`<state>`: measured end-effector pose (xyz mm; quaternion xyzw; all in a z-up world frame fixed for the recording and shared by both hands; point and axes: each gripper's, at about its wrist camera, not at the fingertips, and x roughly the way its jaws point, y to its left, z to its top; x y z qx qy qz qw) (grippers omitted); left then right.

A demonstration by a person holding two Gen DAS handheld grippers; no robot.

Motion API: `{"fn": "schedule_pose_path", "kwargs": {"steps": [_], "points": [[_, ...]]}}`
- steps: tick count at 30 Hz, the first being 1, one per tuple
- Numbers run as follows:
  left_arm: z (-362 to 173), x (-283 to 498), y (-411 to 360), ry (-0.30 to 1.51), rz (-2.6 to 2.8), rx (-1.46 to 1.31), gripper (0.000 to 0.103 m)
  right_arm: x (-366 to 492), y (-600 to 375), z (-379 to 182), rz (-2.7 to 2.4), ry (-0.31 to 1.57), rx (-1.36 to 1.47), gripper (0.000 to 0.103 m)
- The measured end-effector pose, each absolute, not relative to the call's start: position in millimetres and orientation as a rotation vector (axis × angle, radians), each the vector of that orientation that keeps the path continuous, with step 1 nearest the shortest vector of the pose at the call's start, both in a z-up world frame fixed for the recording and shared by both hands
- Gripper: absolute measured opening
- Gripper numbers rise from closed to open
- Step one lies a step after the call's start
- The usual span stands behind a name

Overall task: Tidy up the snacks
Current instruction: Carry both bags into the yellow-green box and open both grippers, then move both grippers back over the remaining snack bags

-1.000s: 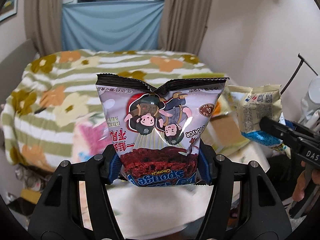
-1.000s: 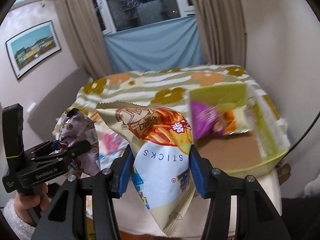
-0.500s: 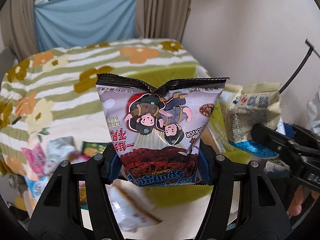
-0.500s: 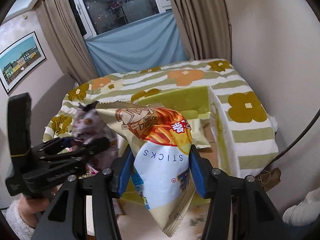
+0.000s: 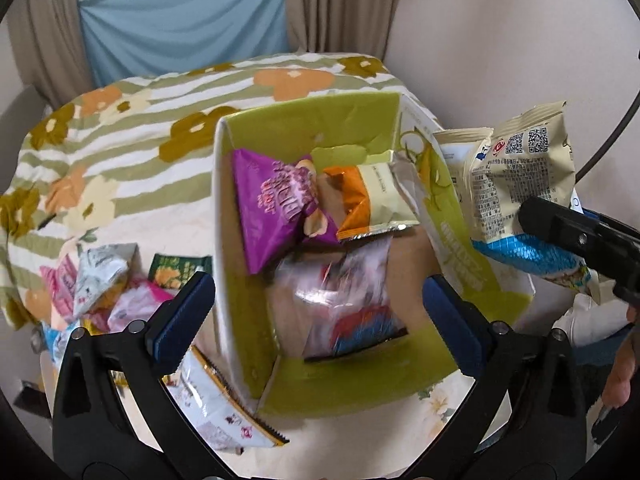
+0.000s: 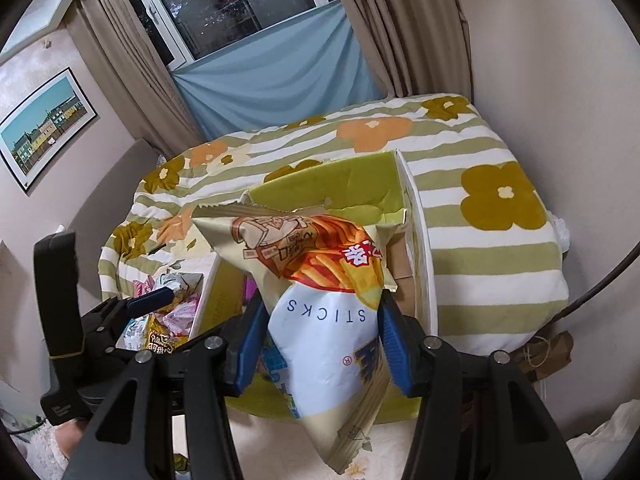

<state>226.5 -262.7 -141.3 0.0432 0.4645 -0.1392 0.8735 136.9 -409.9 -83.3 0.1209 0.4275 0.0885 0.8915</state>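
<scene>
While the sticks bag [image 6: 332,320] hangs pinched between the right gripper [image 6: 320,344] fingers, its long axis runs upright, crinkled foil top pointing away from them. Just beyond and below those fingers sits the green box [image 6: 360,184], so the right hand looks nearer for the coming drop. Left gripper [image 5: 316,312] fingers stand spread and hold nothing, above a blurred glossy bag [image 5: 352,304] inside the box, beside a purple bag [image 5: 276,208] and an orange bag [image 5: 372,200]. More packets [image 5: 100,284] lie left of them on the floral cloth [image 5: 120,160].
</scene>
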Motion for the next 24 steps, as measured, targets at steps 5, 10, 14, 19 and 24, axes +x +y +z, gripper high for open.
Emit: {"fn": "schedule_pose_path", "kwargs": {"steps": [5, 10, 14, 19, 24], "points": [[-143, 213, -244, 0.983, -0.251, 0.020, 0.102, 141, -411, -95, 0.216, 0.933, 0.268, 0.049], [-140, 200, -229, 0.972, -0.225, -0.020, 0.102, 148, -403, -107, 0.223, 0.961, 0.234, 0.050], [-141, 196, -220, 0.984, -0.191, -0.036, 0.102, 153, -397, -115, 0.201, 0.971, 0.189, 0.050], [-142, 189, -214, 0.983, -0.154, -0.021, 0.102, 154, -391, -121, 0.184, 0.966, 0.157, 0.050], [-137, 175, -202, 0.972, -0.122, -0.014, 0.102, 158, -388, -131, 0.167, 0.960, 0.149, 0.056]]}}
